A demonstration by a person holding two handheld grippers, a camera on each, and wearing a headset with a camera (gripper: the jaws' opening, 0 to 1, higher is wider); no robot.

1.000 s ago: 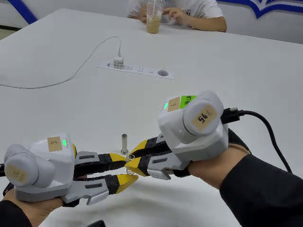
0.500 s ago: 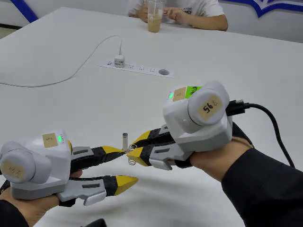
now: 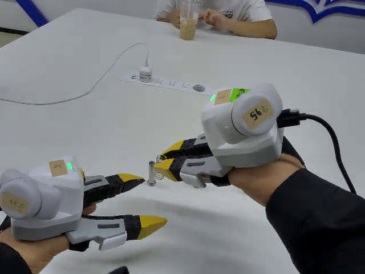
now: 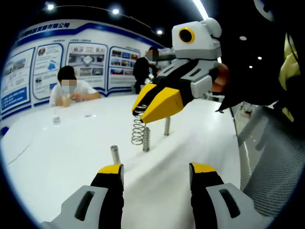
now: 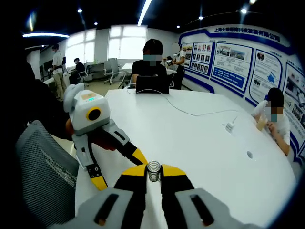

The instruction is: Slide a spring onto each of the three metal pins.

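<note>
My right gripper (image 3: 160, 165) is shut on a small metal spring (image 3: 159, 173), which hangs from its yellow tips just right of an upright metal pin (image 3: 151, 173). In the left gripper view the spring (image 4: 138, 127) dangles tilted beside the middle pin (image 4: 146, 139), with a nearer pin (image 4: 114, 154) and a farther pin (image 4: 167, 126) on the white table. My left gripper (image 3: 150, 201) stands open at the lower left, a little short of the pin, with nothing between its jaws. The spring (image 5: 153, 171) sits end-on between my right gripper's (image 5: 153, 174) shut jaws.
A power strip (image 3: 169, 84) with a plugged charger (image 3: 146, 73) and a white cable lies farther back on the table. A person sits at the far edge with a drink cup (image 3: 188, 21). A black cable (image 3: 325, 142) trails from the right gripper.
The right gripper has carried the spring away from the left gripper's tips and up beside the pin. The left gripper has drawn back toward me, still open.
</note>
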